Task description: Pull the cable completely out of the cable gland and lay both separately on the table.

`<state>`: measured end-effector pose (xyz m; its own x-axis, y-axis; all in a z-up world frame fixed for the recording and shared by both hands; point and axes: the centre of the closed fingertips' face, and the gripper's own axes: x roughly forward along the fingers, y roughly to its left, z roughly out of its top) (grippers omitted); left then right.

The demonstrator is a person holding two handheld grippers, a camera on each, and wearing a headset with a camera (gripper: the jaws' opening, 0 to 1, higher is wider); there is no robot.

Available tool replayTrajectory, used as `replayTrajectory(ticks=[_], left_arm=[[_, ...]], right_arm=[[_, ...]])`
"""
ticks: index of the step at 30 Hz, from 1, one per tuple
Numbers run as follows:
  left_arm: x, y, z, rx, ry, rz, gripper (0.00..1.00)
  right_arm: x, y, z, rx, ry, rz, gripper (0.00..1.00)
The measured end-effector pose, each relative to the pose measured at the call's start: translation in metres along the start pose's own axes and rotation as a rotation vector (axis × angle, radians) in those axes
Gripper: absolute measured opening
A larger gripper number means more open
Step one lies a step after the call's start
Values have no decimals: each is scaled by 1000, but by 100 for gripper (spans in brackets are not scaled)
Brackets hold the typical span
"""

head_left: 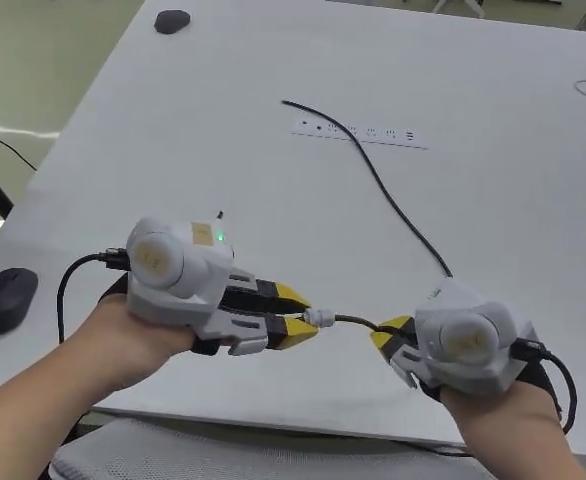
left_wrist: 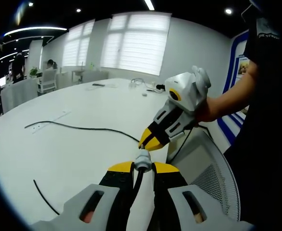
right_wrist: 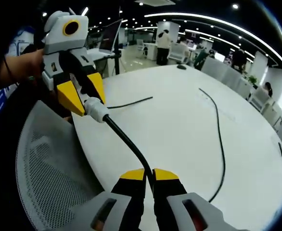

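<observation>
A small white cable gland (head_left: 319, 318) hangs just above the table's near edge, and my left gripper (head_left: 301, 315) is shut on it. A black cable (head_left: 393, 205) leaves the gland, passes through my right gripper (head_left: 388, 335), which is shut on it a short way from the gland, then runs across the white table (head_left: 493, 200) to the far side. In the left gripper view the gland (left_wrist: 142, 161) sits between my yellow jaw tips, with the right gripper (left_wrist: 153, 139) close in front. In the right gripper view the cable (right_wrist: 126, 139) rises from my shut jaws to the gland (right_wrist: 95, 109).
A black mouse (head_left: 5, 298) lies at the table's left edge, and another dark mouse (head_left: 172, 20) at the far end. A white power strip (head_left: 358, 132) lies under the cable's far part. A mesh chair (right_wrist: 49, 168) stands below the near edge.
</observation>
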<state>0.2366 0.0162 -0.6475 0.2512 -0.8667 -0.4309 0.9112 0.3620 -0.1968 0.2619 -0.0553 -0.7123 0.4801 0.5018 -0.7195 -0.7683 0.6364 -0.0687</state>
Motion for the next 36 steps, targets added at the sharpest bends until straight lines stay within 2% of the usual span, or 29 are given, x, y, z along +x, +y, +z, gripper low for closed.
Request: replayTrajectory(ticks=[8, 13, 18, 26, 33, 36], left_arm=[[2, 1, 1, -3, -4, -6, 15], [3, 2, 1, -6, -6, -5, 15], [6, 1, -2, -7, 2, -7, 15], [6, 1, -4, -8, 13, -10, 15], [5, 3, -3, -18, 10, -5, 15], [4, 3, -4, -18, 13, -4, 15]], right_arm=[[6, -16, -19, 87, 25, -16, 0], [14, -26, -38, 164, 60, -30, 0], [16, -27, -48, 211, 72, -20, 0], [15, -25, -49, 182, 78, -26, 0], [12, -19, -50, 170, 72, 4, 1], [9, -20, -49, 135, 69, -6, 2]])
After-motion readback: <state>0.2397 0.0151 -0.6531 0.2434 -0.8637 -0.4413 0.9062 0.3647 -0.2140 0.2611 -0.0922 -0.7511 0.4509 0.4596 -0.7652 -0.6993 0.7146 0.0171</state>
